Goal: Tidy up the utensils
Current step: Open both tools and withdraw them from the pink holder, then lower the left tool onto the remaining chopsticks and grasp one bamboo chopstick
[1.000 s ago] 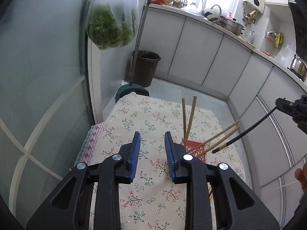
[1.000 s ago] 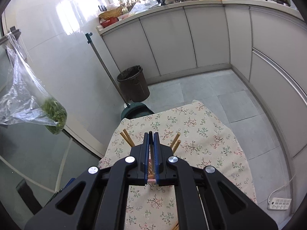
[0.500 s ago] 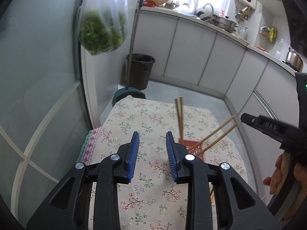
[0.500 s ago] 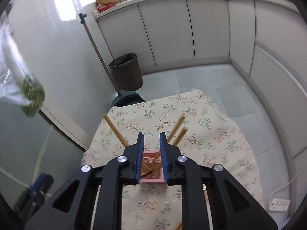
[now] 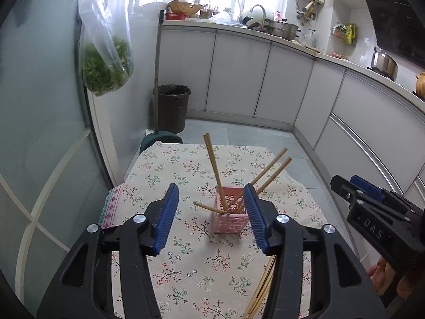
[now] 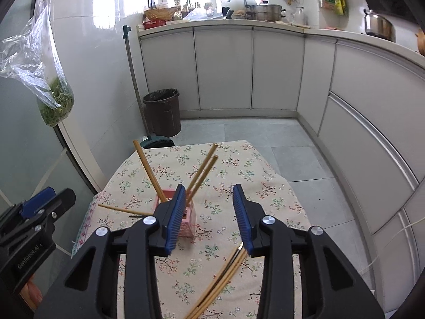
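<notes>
The worktop (image 5: 202,273) sits in the middle of a kitchen floor, draped in a cream cloth printed with small flowers; the soft cover likely keeps thin sticks from rolling off. Near its middle stands the basket (image 5: 230,219), a small pink plastic box with a perforated lattice wall, square and open-topped, so long utensils can only lean in it. Several wooden chopsticks (image 5: 213,170) stand in it, splayed: one tilts left, two slant right side by side, their tops well apart because the basket is wide for such slim rods. One more stick (image 5: 205,206) pokes out sideways to the left, low at the basket's rim, and looks poorly seated. A dark slim stick (image 6: 136,215) shows beside it in the right view.

A loose bunch (image 6: 225,273) of chopsticks, pale wood with at least one dark one, lies flat on the cloth at the near right, not yet sorted.

The left claw (image 5: 211,214) hangs before the basket, its ribbed blue pads opening, nothing between them but air; the basket is beyond. The right claw (image 6: 208,212) is opening too, empty, poised above the loose bunch, which I judge the next pick. Both are black plastic frames with silver rivets.
</notes>
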Motion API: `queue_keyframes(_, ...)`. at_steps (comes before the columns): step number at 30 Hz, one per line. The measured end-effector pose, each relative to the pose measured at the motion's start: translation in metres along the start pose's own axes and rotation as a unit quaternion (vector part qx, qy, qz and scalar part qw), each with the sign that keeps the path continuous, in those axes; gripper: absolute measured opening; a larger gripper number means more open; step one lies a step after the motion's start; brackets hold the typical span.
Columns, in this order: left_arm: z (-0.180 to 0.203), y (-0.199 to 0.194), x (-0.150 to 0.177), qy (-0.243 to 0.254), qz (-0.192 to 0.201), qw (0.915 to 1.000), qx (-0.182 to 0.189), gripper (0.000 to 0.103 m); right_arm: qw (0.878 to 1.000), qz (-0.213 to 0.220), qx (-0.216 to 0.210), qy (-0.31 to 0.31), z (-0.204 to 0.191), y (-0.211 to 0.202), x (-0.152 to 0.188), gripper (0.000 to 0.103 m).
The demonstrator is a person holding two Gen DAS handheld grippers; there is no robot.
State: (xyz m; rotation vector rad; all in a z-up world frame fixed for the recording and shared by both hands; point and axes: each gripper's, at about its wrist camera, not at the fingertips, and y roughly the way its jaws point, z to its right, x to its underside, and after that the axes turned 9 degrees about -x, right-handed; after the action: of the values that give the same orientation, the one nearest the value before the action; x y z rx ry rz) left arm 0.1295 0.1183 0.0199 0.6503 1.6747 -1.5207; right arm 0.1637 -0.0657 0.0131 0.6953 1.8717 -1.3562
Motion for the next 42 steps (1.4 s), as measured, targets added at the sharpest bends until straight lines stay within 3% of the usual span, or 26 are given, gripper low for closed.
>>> queue_keyframes(3,0.005,-0.006,0.003,0.004,0.007,1.0000,0.003,0.063,1.000,0.012,0.011,-0.009,0.003,-0.012,0.009,0.050)
queue_keyframes(5,0.011,-0.008,0.004,0.013,0.009,0.9999,0.005,0.064,1.000,0.016,0.016,-0.006,0.006,-0.017,0.013,0.054)
queue_keyframes(13,0.026,-0.017,0.017,0.032,0.019,0.9993,0.005,0.078,0.997,0.046,0.059,0.030,0.026,-0.035,0.027,0.078)
queue_keyframes(21,0.037,-0.018,0.026,0.038,0.020,0.9991,0.004,0.095,0.995,0.046,0.080,0.047,0.042,-0.041,0.039,0.097)
queue_keyframes(28,0.048,-0.006,0.036,0.057,-0.001,0.9984,0.001,0.096,0.987,0.001,0.070,0.143,0.085,-0.035,0.061,0.097)
queue_keyframes(32,0.060,0.008,0.047,0.078,-0.027,0.9965,0.005,0.096,0.976,-0.014,0.086,0.197,0.117,-0.038,0.088,0.097)
queue_keyframes(35,0.071,0.024,0.058,0.091,-0.073,0.9927,0.030,0.096,0.967,-0.036,0.097,0.235,0.141,-0.038,0.109,0.097)
queue_keyframes(38,0.087,0.048,0.072,0.100,-0.136,0.9839,0.058,0.096,0.954,-0.050,0.094,0.280,0.163,-0.037,0.121,0.097)
queue_keyframes(42,0.113,0.079,0.090,0.129,-0.192,0.9710,0.060,0.096,0.942,-0.047,0.084,0.321,0.182,-0.041,0.126,0.097)
